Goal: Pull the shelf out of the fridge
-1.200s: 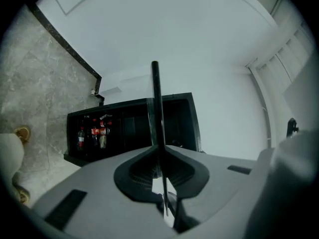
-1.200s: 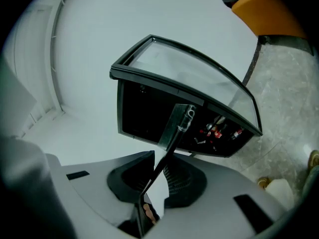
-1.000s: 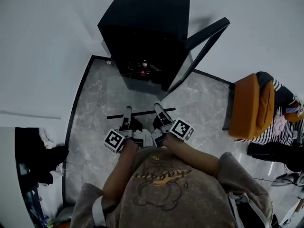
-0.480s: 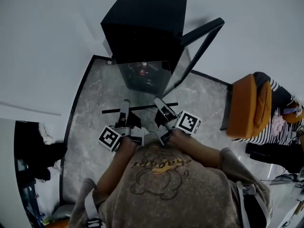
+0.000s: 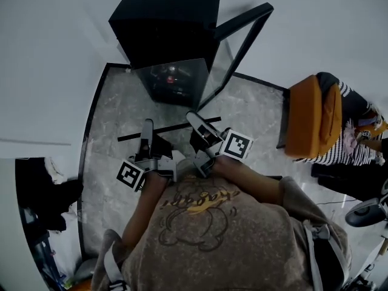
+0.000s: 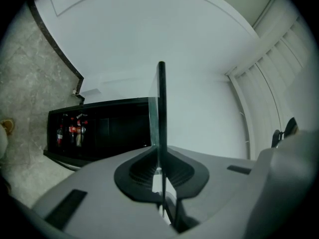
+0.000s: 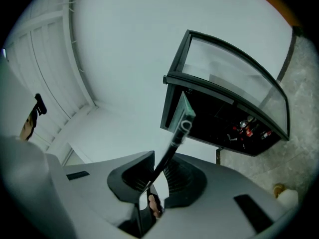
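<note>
The glass shelf (image 5: 177,85) with its dark front rim (image 5: 171,128) is outside the small black fridge (image 5: 163,17), held in the air in front of it. My left gripper (image 5: 147,131) is shut on the rim's left part and my right gripper (image 5: 195,121) on its right part. In the left gripper view the shelf (image 6: 160,103) shows edge-on, pinched between the black pads (image 6: 137,169). In the right gripper view the shelf's rim (image 7: 175,138) runs slanted out of the pads (image 7: 180,176) toward the fridge (image 7: 224,116).
The fridge's glass door (image 5: 239,44) stands open to the right. Bottles (image 5: 171,74) stand low inside the fridge. An orange seat (image 5: 312,120) with striped cloth (image 5: 354,135) is at the right. Dark bags (image 5: 45,199) lie at the left. White walls close in behind.
Both grippers have risen with the shelf held between them. The glass pane now hangs higher in front of the fridge's opening.
</note>
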{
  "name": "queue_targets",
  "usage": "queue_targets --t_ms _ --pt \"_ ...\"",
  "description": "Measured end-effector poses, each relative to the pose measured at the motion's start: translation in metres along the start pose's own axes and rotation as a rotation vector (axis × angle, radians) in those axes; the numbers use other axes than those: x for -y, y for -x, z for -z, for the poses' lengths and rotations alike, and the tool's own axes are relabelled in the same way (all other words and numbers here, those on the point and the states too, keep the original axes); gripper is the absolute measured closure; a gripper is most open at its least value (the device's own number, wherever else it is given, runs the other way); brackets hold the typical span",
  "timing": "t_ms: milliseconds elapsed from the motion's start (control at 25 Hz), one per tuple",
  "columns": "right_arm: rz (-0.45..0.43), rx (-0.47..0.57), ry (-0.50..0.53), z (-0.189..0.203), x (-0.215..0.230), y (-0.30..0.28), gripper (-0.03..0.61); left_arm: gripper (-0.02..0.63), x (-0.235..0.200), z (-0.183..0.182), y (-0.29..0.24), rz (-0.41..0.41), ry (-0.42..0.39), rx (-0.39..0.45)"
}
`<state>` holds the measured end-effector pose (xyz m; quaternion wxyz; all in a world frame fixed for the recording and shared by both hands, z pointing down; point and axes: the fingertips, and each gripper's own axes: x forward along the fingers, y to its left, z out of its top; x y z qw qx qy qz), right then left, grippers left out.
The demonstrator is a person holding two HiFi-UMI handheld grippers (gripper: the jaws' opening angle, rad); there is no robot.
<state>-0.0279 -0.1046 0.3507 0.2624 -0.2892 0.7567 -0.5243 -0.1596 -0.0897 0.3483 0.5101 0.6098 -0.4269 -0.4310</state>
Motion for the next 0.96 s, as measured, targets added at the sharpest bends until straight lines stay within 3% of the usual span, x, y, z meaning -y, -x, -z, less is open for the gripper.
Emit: queue_targets --t_ms 240,600,960 --pt "-0.023 -0.023 0.013 0.001 -0.006 0.014 0.512 0.586 -0.001 0.013 0.011 -0.006 -0.001 -0.014" --pt "0.037 -0.062 0.008 0.003 0.006 0.021 0.512 0.586 -0.008 0.019 0.011 -0.031 0.023 -0.036" --pt "-0.019 -0.146 0.026 0.009 -0.008 0.009 0.511 0.586 0.000 0.010 0.020 -0.012 0.035 -0.014"
